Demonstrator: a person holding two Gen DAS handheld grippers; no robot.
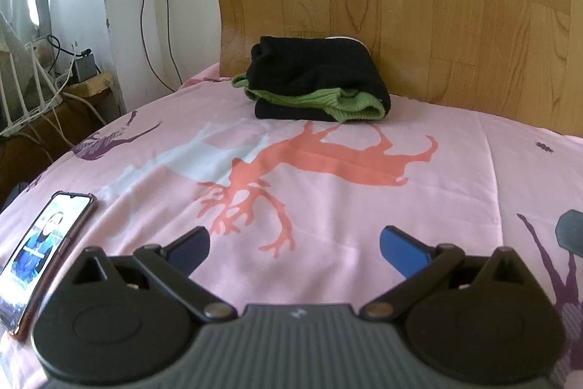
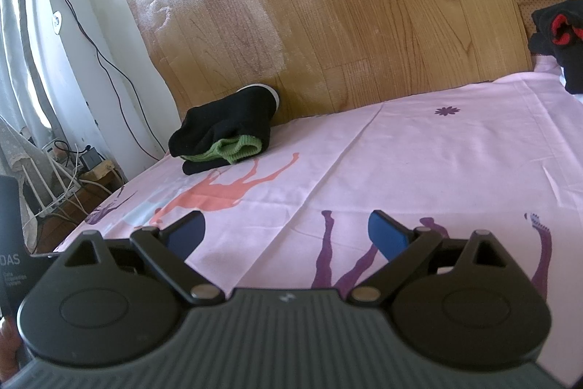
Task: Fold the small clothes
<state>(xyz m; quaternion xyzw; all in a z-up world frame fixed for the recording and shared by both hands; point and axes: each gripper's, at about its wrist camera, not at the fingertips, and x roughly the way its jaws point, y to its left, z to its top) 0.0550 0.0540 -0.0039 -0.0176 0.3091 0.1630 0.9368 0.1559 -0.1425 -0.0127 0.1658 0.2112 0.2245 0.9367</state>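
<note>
Both my left gripper (image 1: pixel 294 245) and right gripper (image 2: pixel 288 230) hover spread and empty over the sheet (image 1: pixel 364 214), the folded pile (image 1: pixel 317 81) far off by the headboard (image 1: pixel 437 6); a careless reach could topple it.

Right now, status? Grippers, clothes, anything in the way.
Left gripper and right gripper: jaws open, empty, over the pink sheet. Black-and-green folded bundle against the wood-pattern board. Black-and-red clothes far right. Phone beside the left gripper.
</note>
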